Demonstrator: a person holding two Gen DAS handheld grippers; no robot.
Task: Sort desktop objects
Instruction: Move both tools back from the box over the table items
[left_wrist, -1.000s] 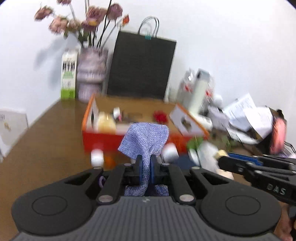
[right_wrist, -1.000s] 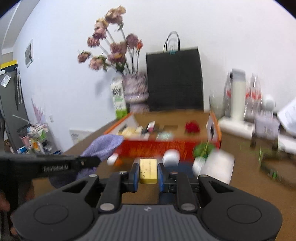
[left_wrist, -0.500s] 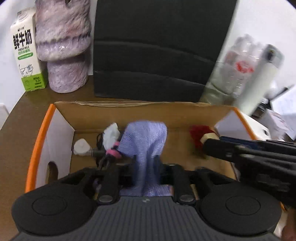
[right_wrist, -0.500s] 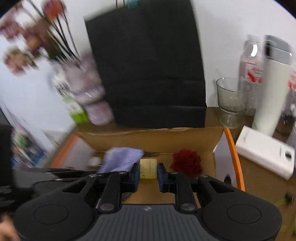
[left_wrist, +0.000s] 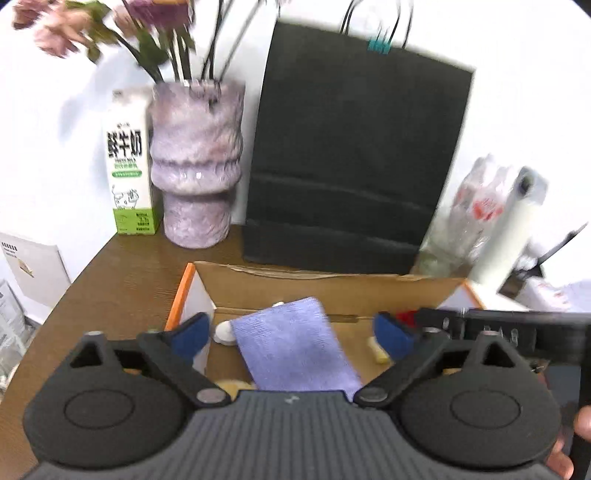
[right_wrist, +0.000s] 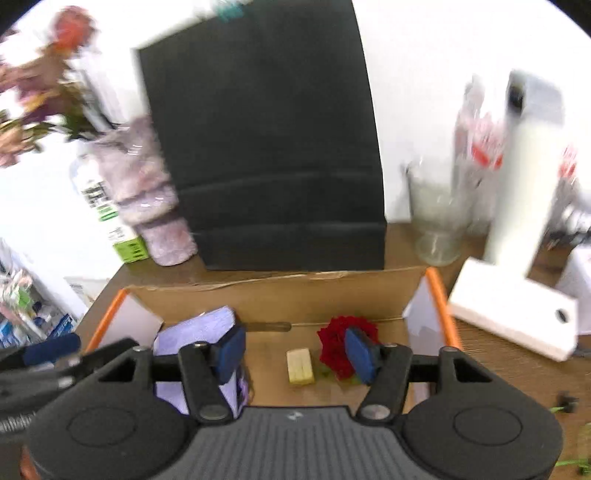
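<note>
Cloth (left_wrist: 291, 347) foot behind left tool (left_wrist: 293, 334), bottles (left_wrist: 487, 206) blurred

I see the lavender woven cloth (left_wrist: 291, 347) lying loosely folded in the left part of the orange-edged cardboard box (right_wrist: 436, 295). The pale yellow block (right_wrist: 300, 366) lies flat on the box floor, just beside the red flower (right_wrist: 338, 343).

White wall (left_wrist: 517, 92) behind brown wooden desk (left_wrist: 122, 280) (woodgrain top), bright even light.

Brown table (left_wrist: 122, 280) bears box (right_wrist: 280, 291), vase (left_wrist: 197, 162), seemingly milk carton (left_wrist: 129, 162).
</note>
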